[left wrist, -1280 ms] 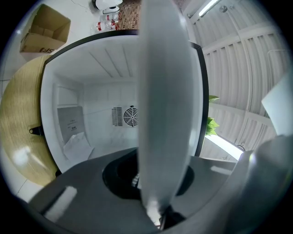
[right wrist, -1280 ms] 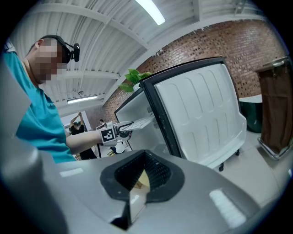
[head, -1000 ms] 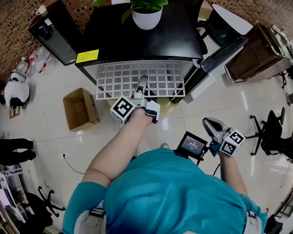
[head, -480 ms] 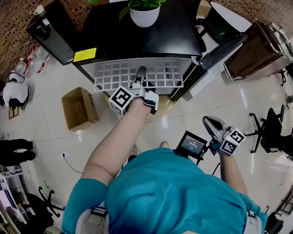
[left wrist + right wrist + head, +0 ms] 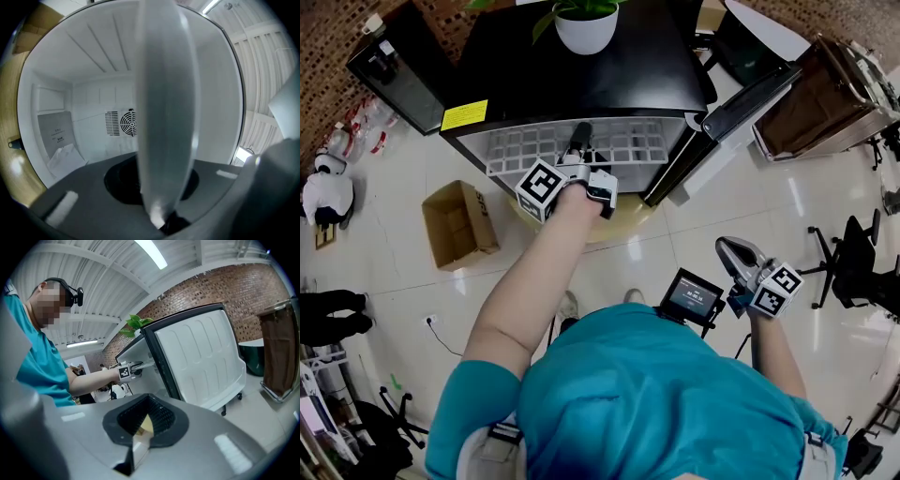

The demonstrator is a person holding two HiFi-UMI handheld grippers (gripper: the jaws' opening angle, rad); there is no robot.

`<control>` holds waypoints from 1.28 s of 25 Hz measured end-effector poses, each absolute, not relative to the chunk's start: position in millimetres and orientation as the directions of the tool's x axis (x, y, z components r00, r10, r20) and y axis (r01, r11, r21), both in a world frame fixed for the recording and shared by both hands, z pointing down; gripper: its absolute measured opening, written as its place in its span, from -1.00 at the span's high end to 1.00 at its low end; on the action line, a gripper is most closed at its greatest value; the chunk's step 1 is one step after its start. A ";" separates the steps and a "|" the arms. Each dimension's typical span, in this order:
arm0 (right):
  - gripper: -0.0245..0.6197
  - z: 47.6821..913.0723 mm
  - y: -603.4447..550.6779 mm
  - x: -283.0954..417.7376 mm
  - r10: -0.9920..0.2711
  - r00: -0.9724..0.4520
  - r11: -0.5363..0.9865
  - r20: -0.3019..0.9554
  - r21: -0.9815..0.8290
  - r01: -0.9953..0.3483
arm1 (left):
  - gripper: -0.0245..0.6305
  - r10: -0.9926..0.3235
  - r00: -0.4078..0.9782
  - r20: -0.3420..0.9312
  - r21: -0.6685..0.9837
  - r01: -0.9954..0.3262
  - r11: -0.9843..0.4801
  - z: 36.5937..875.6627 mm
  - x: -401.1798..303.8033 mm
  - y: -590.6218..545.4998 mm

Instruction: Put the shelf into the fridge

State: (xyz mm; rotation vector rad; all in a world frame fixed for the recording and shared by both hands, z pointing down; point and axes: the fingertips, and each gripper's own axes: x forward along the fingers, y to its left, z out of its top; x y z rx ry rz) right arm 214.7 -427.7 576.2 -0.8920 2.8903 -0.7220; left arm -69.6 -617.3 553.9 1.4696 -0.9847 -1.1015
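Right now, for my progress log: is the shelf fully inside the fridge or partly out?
Partly out. The shelf juts past the front of the fridge, with the left gripper shut on its near edge.

This looks like a workroom or test lab in a converted industrial unit, not a home. A bare brick wall runs at 11 o'clock. The floor is glossy pale tile, and the ceiling is ribbed metal with strip lights. A black fridge stands free at 12 o'clock, wheeled office chairs at 3 o'clock and a cardboard box at 9 o'clock.
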 end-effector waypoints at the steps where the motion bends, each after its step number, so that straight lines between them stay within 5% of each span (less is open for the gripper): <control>1: 0.92 576.3 -427.5 215.2 -0.541 -0.834 0.727 0.105 -0.440 -0.527 | 0.82 -0.958 0.250 -0.143 0.987 -0.037 -0.157 553.7 -70.1 -619.4; 32: 0.92 590.0 -422.9 223.0 -0.563 -0.819 0.712 0.110 -0.439 -0.548 | 0.74 -0.955 0.258 -0.146 0.981 -0.088 -0.174 549.3 -71.8 -648.5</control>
